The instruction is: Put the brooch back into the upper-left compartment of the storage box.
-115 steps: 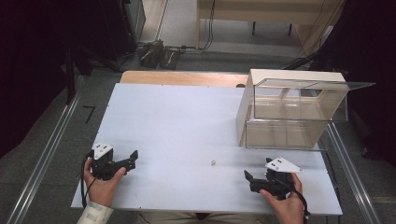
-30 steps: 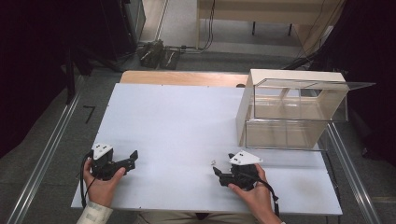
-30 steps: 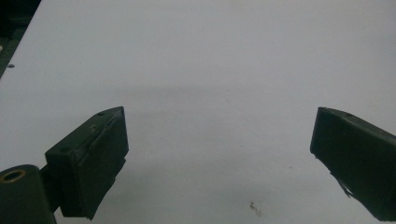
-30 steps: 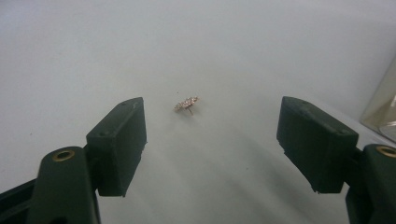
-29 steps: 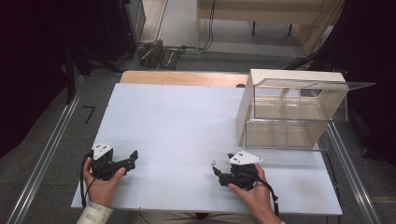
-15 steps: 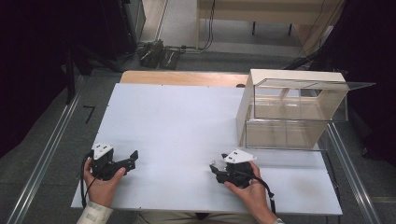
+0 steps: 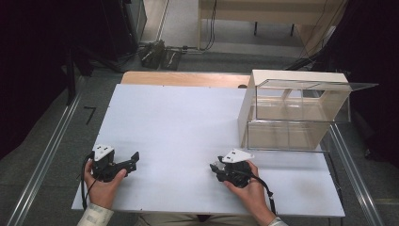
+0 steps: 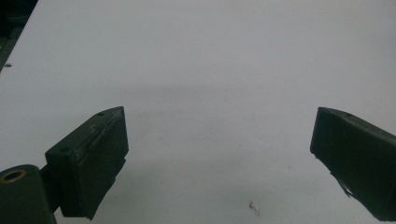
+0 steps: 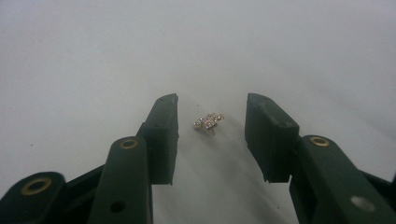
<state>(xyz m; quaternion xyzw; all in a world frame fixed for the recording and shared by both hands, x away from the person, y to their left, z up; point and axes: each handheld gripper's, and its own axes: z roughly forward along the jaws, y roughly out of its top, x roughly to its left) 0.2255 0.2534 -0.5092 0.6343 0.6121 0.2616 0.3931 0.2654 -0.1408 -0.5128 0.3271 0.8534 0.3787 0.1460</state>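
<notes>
Right gripper view: right gripper (image 9: 211,122) partly open around, not touching, small gold trinket (image 9: 208,122).

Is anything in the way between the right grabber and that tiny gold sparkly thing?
Nothing visible. The tiny gold piece lies on bare white table between the right gripper's open jaws, touching neither.

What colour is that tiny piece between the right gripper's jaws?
Gold, with small sparkly bits; the tiny piece shows best in the right gripper view.
</notes>
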